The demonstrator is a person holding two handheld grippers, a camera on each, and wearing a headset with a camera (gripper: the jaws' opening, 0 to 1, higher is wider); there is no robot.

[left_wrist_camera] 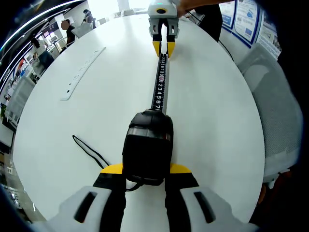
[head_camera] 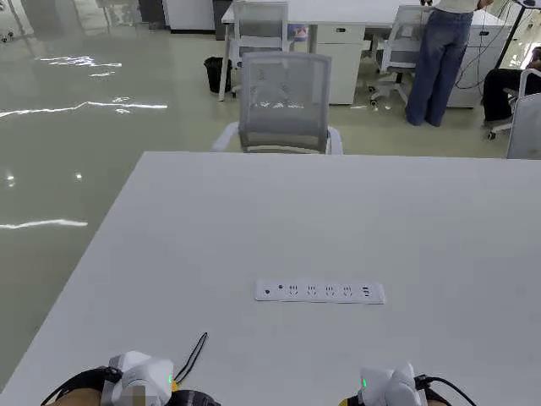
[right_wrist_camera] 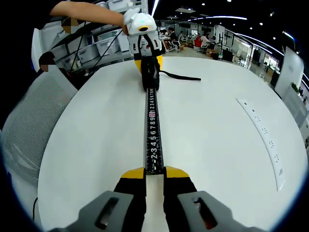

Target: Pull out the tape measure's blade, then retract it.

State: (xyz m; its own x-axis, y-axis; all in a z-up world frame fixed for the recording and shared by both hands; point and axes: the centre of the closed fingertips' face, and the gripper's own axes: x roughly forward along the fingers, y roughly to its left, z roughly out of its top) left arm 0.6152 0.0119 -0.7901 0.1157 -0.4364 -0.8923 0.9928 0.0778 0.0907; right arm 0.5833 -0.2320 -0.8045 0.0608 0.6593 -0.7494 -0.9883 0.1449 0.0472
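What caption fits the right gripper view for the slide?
Right tool pinches the blade tip; left tool holds the case across the table.

A white table (head_camera: 254, 211) carries a white power strip (head_camera: 319, 292) near its middle. At the bottom edge, the left gripper (head_camera: 142, 379) sits beside a thin black cord (head_camera: 193, 354), well apart from the right gripper (head_camera: 389, 389). A grey chair (head_camera: 283, 103) stands at the far side, and a person (head_camera: 439, 59) stands beyond.
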